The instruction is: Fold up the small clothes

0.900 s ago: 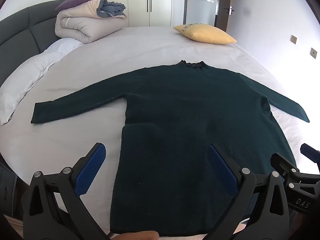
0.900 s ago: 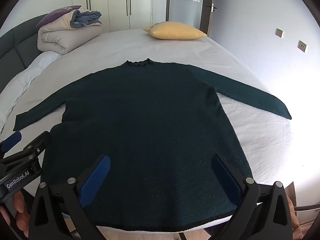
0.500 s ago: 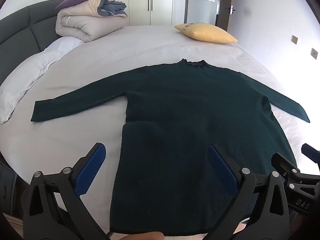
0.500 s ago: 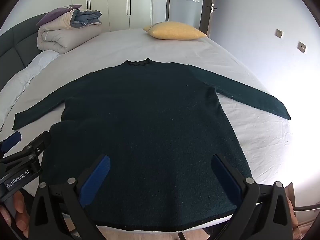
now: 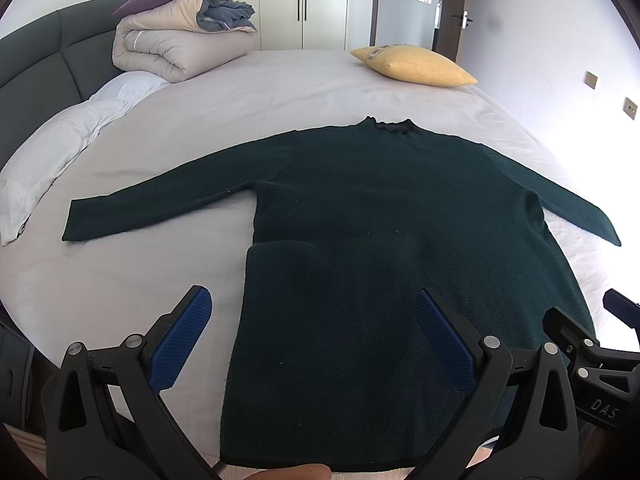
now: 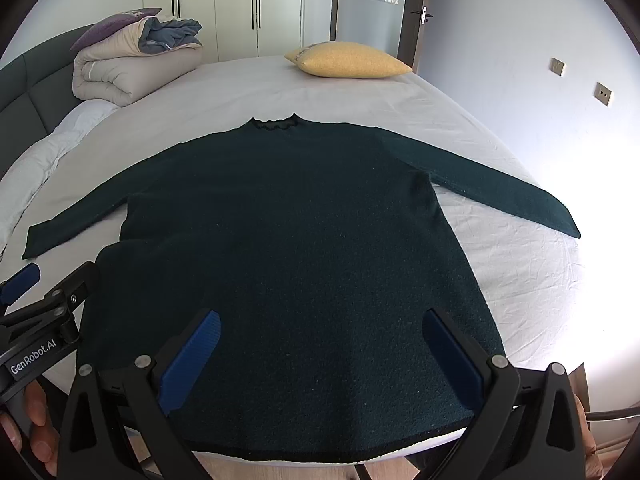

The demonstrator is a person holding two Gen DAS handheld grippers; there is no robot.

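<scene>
Dark green sweater [image 5: 384, 240] lies spread flat on the bed [image 5: 280, 92], front hem at the near edge, collar [image 5: 390, 125] pointing toward the far side. Both sleeves are stretched out, one to the left [image 5: 160, 204] and one to the right [image 5: 560, 196]. On the left side of the body a lower flap of the knit sits slightly offset from the part above it, making a small step in the outline.

Left gripper [image 5: 312, 340] hangs above the near hem, tilted downward, its blue-padded jaws spread wide with nothing pinched between them; one pad is over the sheet, the other over the sweater. Right gripper [image 6: 320, 356] hangs likewise over the near hem, jaws spread wide and clear of the fabric. In the right wrist view a hand [image 6: 32, 428] grips the left tool's handle at the near left.

Far on the bed rest a yellow pillow [image 5: 416, 66] to the right and a folded duvet [image 5: 176, 48] to the left, beside the dark headboard [image 5: 48, 80]. White wardrobe doors [image 5: 280, 0] stand beyond.
</scene>
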